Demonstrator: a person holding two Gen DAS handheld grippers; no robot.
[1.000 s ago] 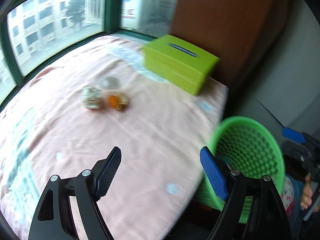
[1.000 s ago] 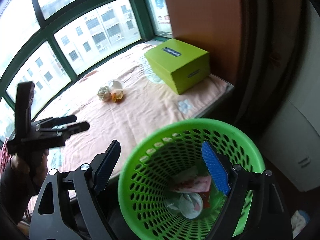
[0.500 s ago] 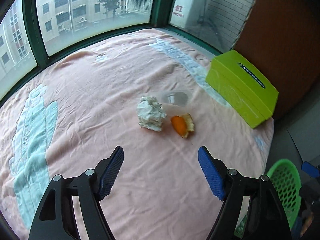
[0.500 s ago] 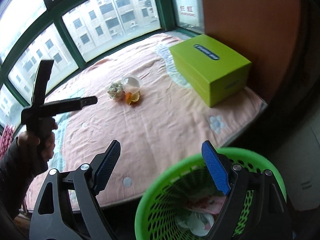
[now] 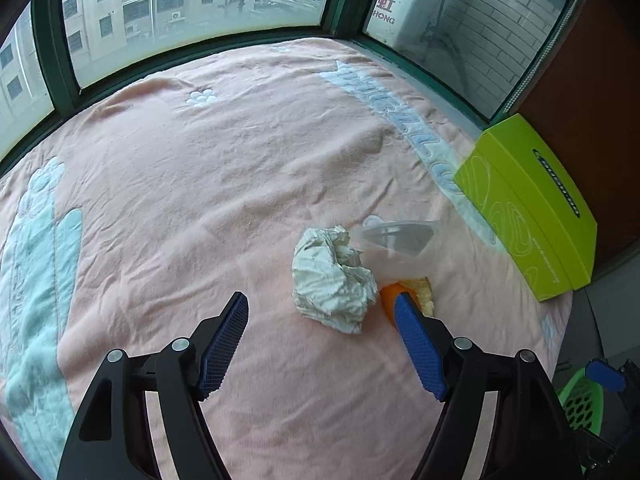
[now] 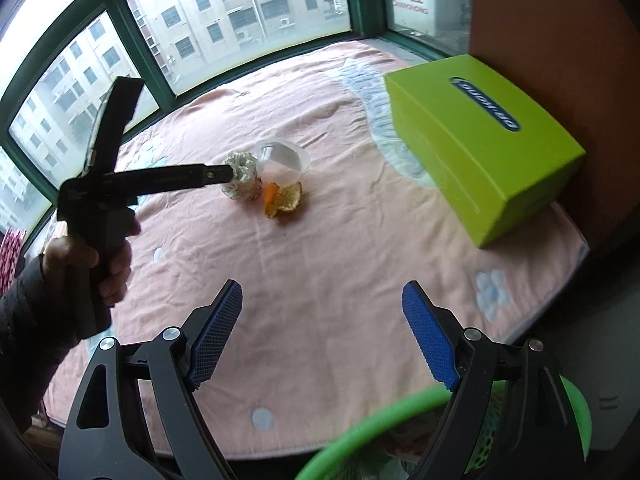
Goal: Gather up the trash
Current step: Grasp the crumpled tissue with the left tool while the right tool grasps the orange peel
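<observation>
Both jaws open, left gripper (image 5: 320, 320) now nearer crumpled tissue (image 5: 332, 280)

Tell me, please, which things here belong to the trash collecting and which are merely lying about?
Belonging to the job:
crumpled white paper wad
clear plastic cup
orange peel piece
green mesh plastic basket
left gripper, open
right gripper, open

Merely lying about:
lime-green cardboard box
pink blanket

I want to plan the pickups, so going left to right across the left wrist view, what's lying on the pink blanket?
Crumpled tissue → orange peel, tucked partly behind the left gripper's right finger → green box at the blanket's right edge. The clear plastic cup sits behind and overlaps the tissue and peel, so I left it unplaced.
</observation>
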